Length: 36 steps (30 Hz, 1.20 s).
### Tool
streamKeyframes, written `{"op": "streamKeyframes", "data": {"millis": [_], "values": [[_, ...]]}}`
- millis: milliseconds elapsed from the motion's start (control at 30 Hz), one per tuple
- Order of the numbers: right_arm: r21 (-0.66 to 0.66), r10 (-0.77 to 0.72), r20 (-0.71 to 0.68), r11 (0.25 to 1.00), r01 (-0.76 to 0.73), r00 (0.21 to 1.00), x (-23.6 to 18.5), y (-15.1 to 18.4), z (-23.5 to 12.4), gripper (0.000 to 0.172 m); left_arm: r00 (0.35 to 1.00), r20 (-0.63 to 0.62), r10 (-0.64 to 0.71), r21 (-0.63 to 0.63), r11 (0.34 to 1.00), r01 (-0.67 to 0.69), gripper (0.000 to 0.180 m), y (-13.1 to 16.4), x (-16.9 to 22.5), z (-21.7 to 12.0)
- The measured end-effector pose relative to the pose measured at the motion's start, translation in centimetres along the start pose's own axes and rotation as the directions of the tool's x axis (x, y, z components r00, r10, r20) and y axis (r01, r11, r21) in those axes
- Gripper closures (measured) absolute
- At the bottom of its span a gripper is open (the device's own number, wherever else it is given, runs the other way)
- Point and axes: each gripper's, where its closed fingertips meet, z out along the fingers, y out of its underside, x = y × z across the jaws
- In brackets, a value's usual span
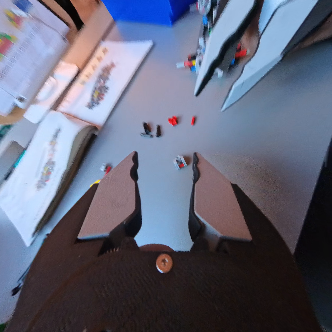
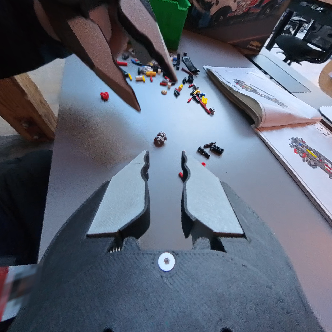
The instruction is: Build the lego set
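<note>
Left gripper (image 1: 165, 156): jaws spread, nothing between the pads. A small grey-and-red piece (image 1: 180, 162) lies on the grey table (image 1: 233, 143) at frame centre, just inside the right fingertip. Right gripper (image 2: 165, 154): jaws spread, empty; a small grey piece (image 2: 160, 138) lies just beyond the tips.

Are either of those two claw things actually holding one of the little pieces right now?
No. Both the brown left gripper and grey right gripper are open above the grey table.
</note>
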Motion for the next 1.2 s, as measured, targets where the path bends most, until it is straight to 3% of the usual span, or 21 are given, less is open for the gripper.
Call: {"op": "streamKeyframes", "data": {"millis": [67, 133, 233, 333, 400, 467, 500, 567, 700, 767, 800, 867, 967, 1033, 1200], "values": [[0.031, 0.027, -0.003, 0.999, -0.027, 1.0, 0.2, -0.1, -0.9, 0.132, 0.998, 0.053, -0.022, 0.117, 0.993, 0.016, 0.126, -1.9, -1.3, -2.7], [0.06, 0.052, -0.008, 0.997, -0.051, 0.999, 0.7, -0.1, -1.5, 0.124, 0.996, 0.053, -0.067, 0.176, 0.983, 0.057, 0.128, -1.9, -2.0, -4.8], [0.09, 0.081, 0.011, 0.993, -0.081, 0.997, 1.3, -0.5, -1.7, 0.125, 0.989, -0.133, -0.058, -0.037, 0.998, 0.054, 0.132, 3.5, 0.5, -6.2], [0.08, 0.103, 0.049, 0.991, -0.107, 0.993, 1.7, -0.3, -0.9, 0.129, 0.97, -0.239, -0.049, -0.289, 0.957, -0.023, 0.132, 10.3, 2.5, -6.9], [0.06, 0.125, 0.076, 0.99, -0.13, 0.989, 1.8, 0.2, -0.3, 0.132, 0.943, -0.315, -0.11, -0.368, 0.93, -0.015, 0.134, 12.7, 3.9, -6.7], [0.051, 0.15, 0.101, 0.986, -0.156, 0.984, 1.8, 0.3, -0.3, 0.135, 0.911, -0.378, -0.163, -0.357, 0.934, 0.019, 0.16, 12.7, 4.3, -6.7], [0.062, 0.15, 0.102, 0.986, -0.157, 0.983, 1.9, 0.2, -0.4, 0.138, 0.928, -0.35, -0.125, -0.355, 0.935, -0.008, 0.174, 13.2, 3.2, -6.6], [0.079, 0.122, 0.079, 0.989, -0.128, 0.989, 2.1, -0.2, -0.7, 0.142, 0.944, -0.317, -0.091, -0.349, 0.937, -0.027, 0.174, 13.9, 1.3, -6.3], [0.077, 0.059, 0.005, 0.995, -0.059, 0.998, 2.7, -0.5, -1.4, 0.143, 0.992, -0.037, -0.123, -0.429, 0.898, 0.095, 0.169, 16.4, -6.8, -5.4], [0.084, 0.035, -0.009, 0.996, -0.034, 0.999, 2.4, -0.9, -1.8, 0.142, 0.987, 0.003, -0.163, -0.412, 0.899, 0.149, 0.136, 15.8, -7.8, -4.9], [0.088, 0.019, -0.022, 0.996, -0.017, 1.0, 2.4, -1.1, -2.0, 0.142, 0.983, -0.006, -0.185, -0.401, 0.901, 0.167, 0.132, 15.0, -7.3, -4.7], [0.1, -0.001, -0.047, 0.995, 0.005, 0.999, 2.3, -1.4, -2.5, 0.142, 0.987, -0.039, -0.158, -0.331, 0.934, 0.136, 0.13, 12.4, -5.6, -4.0], [0.158, 0.012, -0.06, 0.987, -0.002, 0.998, 2.2, -2.3, -3.3, 0.143, 0.997, -0.079, -0.012, -0.192, 0.981, -0.003, 0.135, 7.8, -3.0, -2.1], [0.18, 0.01, -0.096, 0.984, 0.008, 0.995, 2.6, -2.6, -3.7, 0.143, 0.983, -0.172, 0.069, -0.101, 0.991, -0.088, 0.134, 4.6, -0.3, 0.0], [0.193, -0.006, -0.185, 0.98, 0.042, 0.983, 3.7, -2.6, -3.8, 0.144, 0.865, -0.366, 0.343, -0.102, 0.909, -0.404, 0.144, 3.3, 2.8, 4.6]]}}
